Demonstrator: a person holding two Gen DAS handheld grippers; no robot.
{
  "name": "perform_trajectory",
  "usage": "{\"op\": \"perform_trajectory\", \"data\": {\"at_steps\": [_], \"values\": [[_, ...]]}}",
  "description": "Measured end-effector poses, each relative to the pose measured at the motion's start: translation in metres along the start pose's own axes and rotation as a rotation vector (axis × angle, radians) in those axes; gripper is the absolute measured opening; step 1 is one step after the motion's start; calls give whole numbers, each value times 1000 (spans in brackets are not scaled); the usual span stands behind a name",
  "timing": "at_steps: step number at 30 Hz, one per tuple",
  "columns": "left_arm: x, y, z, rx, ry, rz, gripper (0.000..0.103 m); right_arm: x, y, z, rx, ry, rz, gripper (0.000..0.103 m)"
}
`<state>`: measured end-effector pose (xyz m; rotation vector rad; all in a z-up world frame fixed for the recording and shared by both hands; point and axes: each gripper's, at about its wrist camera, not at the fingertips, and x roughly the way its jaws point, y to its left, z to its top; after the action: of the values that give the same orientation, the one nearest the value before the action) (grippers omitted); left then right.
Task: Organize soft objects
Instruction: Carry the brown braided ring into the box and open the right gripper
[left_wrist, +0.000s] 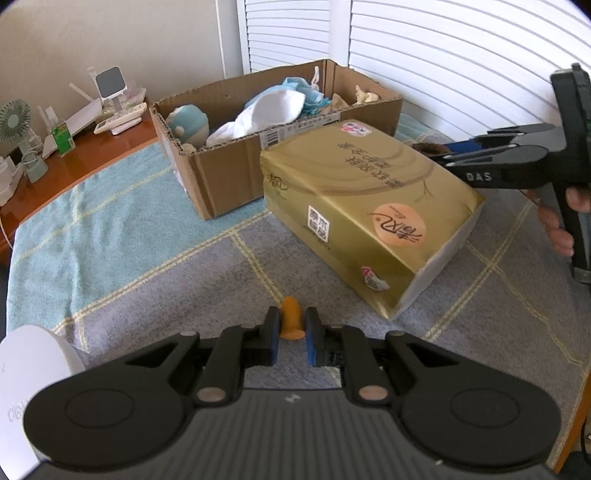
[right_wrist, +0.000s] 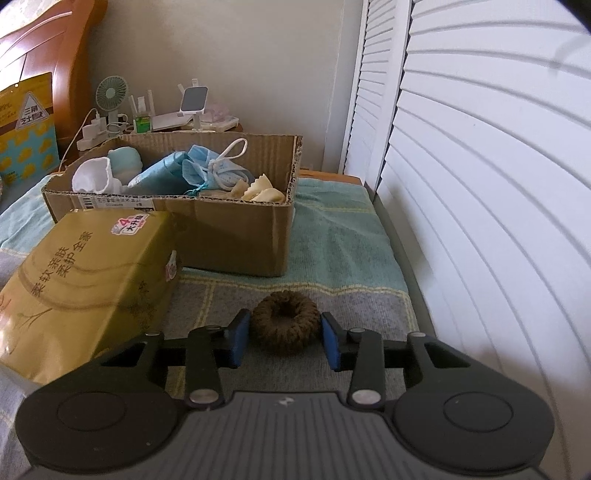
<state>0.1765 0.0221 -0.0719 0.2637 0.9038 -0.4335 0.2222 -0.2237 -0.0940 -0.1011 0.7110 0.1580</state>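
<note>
My left gripper (left_wrist: 291, 334), nearest the gold tissue pack (left_wrist: 364, 218), is clenched on a small orange fingertip-shaped piece (left_wrist: 291, 319) pinched between its blue pads, just above the grey-and-teal checked blanket (left_wrist: 147, 258). My right gripper (right_wrist: 285, 341), on the pack's other side, brackets a brown knitted scrunchie (right_wrist: 285, 324) lying on the blanket; both pads look to touch its sides, though a firm grasp cannot be confirmed. The tissue pack lies tilted on the blanket between the two grippers. Directly behind the pack, touching it, stands an open cardboard box (left_wrist: 229, 177) holding a white cloth (left_wrist: 258, 116), blue face masks (right_wrist: 212, 170) and a pale blue plush (left_wrist: 188, 123). Beyond the box, white louvred doors (right_wrist: 480, 147).
</note>
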Motion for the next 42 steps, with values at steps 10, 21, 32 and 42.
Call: {"op": "perform_trajectory", "data": {"at_steps": [10,21,32,42], "values": [[0,3,0,-30,-2,-15,11,-8,2,-1,-8,-4,4,43],[-14,0,0,-24,-14,-43,11,-23,2,1,-17,-21,4,39],[-33,-2,-1,-11,-29,-69,11,-44,2,12,-9,-42,12,39],[-50,-7,3,-5,-70,-106,11,-41,4,69,-41,-124,41,39]]}}
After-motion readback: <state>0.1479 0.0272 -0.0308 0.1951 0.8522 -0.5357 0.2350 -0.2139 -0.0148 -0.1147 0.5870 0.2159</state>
